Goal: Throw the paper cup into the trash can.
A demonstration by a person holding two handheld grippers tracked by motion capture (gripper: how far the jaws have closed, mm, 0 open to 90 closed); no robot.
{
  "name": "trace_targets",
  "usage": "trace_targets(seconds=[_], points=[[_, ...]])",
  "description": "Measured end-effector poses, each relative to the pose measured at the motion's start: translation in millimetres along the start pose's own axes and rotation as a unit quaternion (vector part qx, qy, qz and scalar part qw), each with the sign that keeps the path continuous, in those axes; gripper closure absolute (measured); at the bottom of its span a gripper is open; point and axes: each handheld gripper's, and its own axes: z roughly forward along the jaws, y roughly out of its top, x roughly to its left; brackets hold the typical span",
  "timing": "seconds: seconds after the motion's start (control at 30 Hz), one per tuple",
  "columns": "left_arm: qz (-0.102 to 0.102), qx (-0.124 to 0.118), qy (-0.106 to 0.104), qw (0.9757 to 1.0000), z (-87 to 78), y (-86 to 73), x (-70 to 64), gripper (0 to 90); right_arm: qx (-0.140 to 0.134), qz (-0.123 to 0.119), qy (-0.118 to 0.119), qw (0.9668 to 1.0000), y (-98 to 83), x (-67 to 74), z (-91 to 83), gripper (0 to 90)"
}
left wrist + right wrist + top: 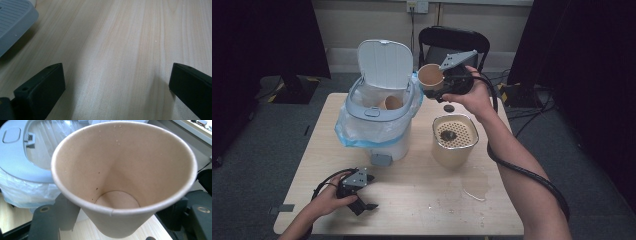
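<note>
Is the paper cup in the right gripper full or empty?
Empty: the paper cup shows its bare bottom, with a few specks and droplets on the inner wall.

An empty tan paper cup (430,77), tipped sideways, hangs mid-air just beside the open bin (377,107).

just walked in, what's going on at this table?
A person is clearing paper cups. The right gripper holds an empty paper cup in the air beside the open pedal bin, which already has another cup inside. A beige container with a strainer insert stands on the table, with a puddle beside it. The left gripper rests open on the table, holding nothing.
</note>
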Motion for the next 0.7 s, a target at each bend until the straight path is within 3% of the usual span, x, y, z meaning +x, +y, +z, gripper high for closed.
trace_targets(seconds=[0.7], points=[[-0.001, 0.001, -0.004, 1.0000, 0.0, -0.1, -0.3, 0.0, -0.016, -0.010, 0.019, 0.9996, 29.3, 8.7, 11.2, 28.9]])
